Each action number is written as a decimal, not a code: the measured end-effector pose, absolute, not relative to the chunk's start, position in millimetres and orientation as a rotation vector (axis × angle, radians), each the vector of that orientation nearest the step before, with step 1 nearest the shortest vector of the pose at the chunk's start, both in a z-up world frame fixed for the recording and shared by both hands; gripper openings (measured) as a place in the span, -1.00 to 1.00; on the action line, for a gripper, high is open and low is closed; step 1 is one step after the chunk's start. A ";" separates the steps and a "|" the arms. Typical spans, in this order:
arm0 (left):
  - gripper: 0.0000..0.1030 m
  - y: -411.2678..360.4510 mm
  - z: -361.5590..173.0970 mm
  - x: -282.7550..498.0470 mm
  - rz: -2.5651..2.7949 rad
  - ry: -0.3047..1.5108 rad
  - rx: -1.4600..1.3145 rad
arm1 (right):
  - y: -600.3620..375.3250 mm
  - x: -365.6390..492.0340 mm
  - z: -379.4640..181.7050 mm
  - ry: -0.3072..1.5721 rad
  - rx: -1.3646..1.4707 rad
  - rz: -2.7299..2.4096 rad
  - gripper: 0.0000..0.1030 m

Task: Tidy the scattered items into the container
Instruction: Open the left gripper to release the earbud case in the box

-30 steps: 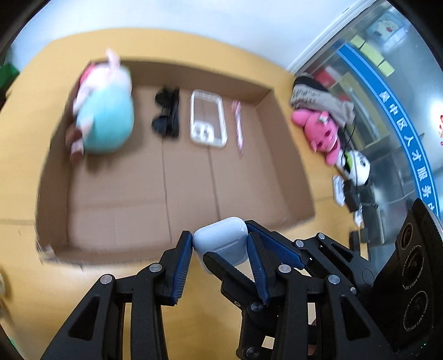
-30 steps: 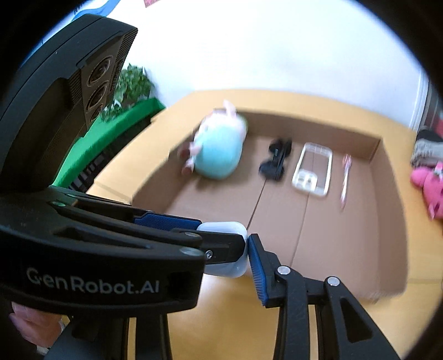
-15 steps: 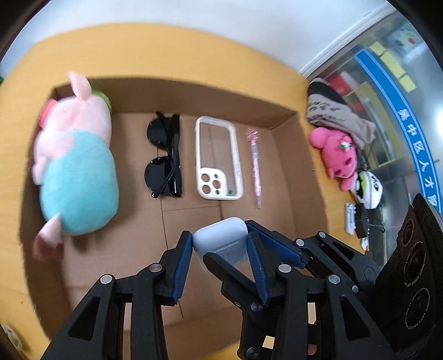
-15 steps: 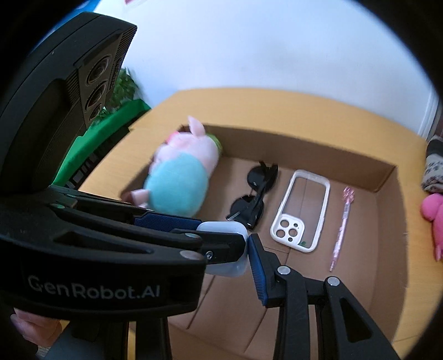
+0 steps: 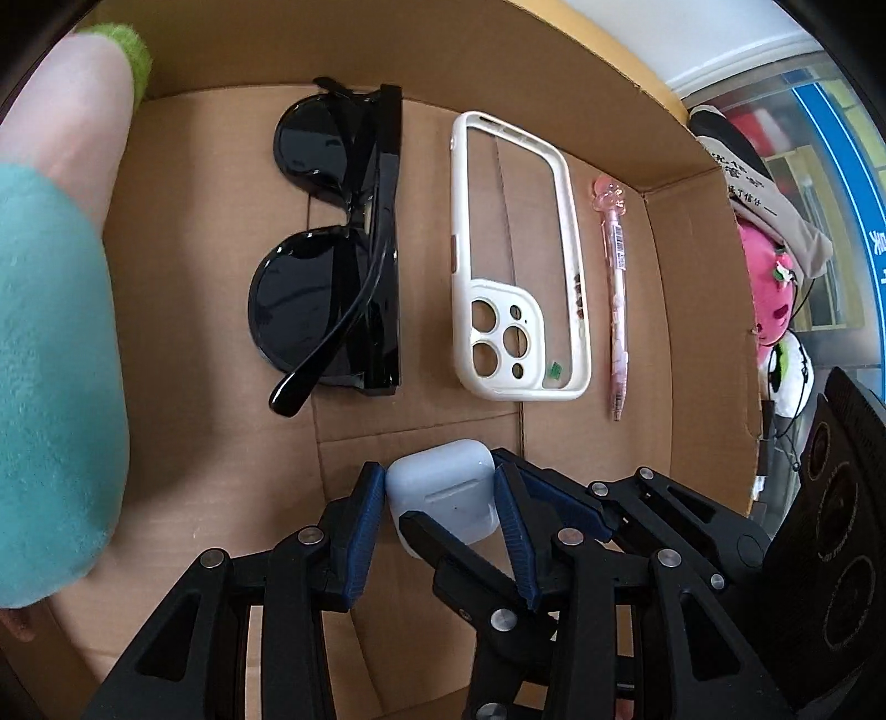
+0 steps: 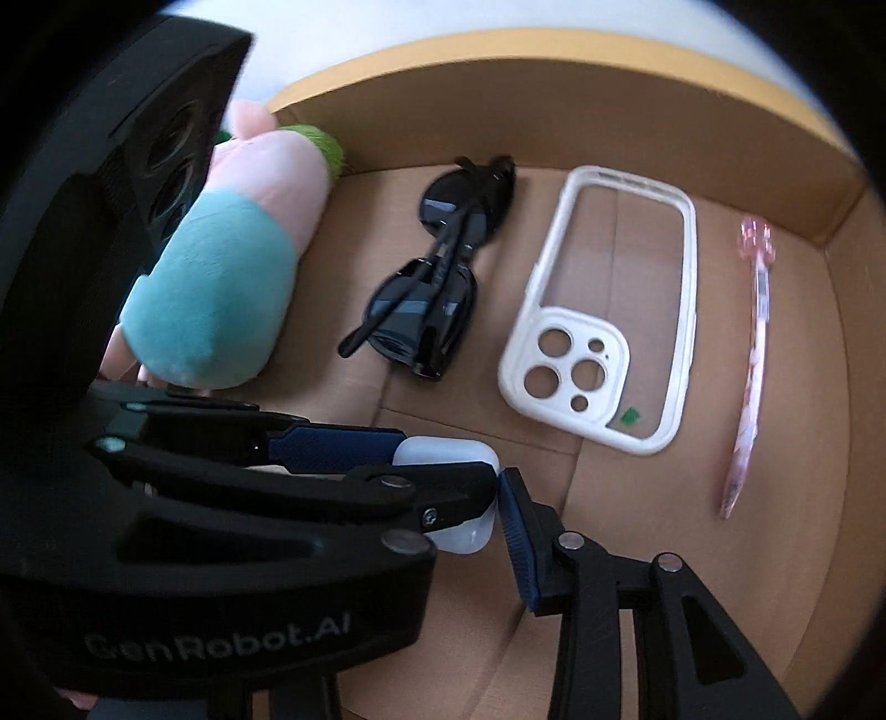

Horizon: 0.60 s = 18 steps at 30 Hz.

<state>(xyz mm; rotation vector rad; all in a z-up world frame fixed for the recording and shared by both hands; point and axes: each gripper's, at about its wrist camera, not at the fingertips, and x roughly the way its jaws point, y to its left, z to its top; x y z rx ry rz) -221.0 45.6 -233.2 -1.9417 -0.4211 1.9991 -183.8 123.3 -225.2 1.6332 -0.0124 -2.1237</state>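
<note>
My left gripper (image 5: pixel 440 487) is shut on a white earbud case (image 5: pixel 443 493) and holds it low over the floor of the cardboard box (image 5: pixel 692 310). The case also shows in the right wrist view (image 6: pixel 448 498), where the left gripper's black body crosses in front. My right gripper (image 6: pixel 487 498) sits right beside the case; one blue pad (image 6: pixel 515 531) is next to it, and the other finger is hidden. In the box lie black sunglasses (image 5: pixel 338 249), a white phone case (image 5: pixel 520 266), a pink pen (image 5: pixel 614 266) and a plush pig (image 5: pixel 50 332).
Outside the box to the right are a pink plush toy (image 5: pixel 769 288), a grey cloth (image 5: pixel 747 166) and a small white figure (image 5: pixel 792 376). The box's far wall (image 6: pixel 554 111) stands behind the items, with the yellow table edge (image 6: pixel 554 44) beyond it.
Both grippers have moved forward and down into the box with the earbud case. The items inside look much closer and larger. The left grip on the case is unchanged.
</note>
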 end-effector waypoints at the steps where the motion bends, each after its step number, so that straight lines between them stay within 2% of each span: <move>1: -0.16 46.2 -232.6 -220.1 2.001 -0.415 -1.944 | 123.3 -183.5 -225.4 -0.015 1.637 -2.125 -0.21; 4: -0.14 41.4 -221.2 -214.9 2.029 -0.413 -1.931 | 122.6 -180.4 -221.3 0.005 1.647 -2.118 -0.01; 5: -0.02 38.4 -211.6 -211.4 2.067 -0.391 -1.914 | 122.5 -176.7 -214.6 0.028 1.626 -2.124 0.10; 7: 0.20 30.1 -187.3 -201.9 2.165 -0.351 -1.859 | 124.2 -166.2 -196.1 0.073 1.565 -2.143 0.18; 9: 0.30 20.1 -160.1 -189.9 2.261 -0.335 -1.789 | 128.3 -152.8 -175.0 0.113 1.528 -2.175 0.27; 11: 0.64 7.9 -128.0 -173.5 2.368 -0.328 -1.711 | 133.9 -135.4 -150.5 0.125 1.496 -2.211 0.32; 16: 0.94 -13.6 -49.6 -116.4 2.671 -0.290 -1.519 | 137.7 -96.0 -90.1 0.176 1.408 -2.346 0.47; 18: 0.99 -20.2 -29.7 -98.0 2.774 -0.288 -1.471 | 138.3 -84.5 -73.0 0.192 1.403 -2.401 0.49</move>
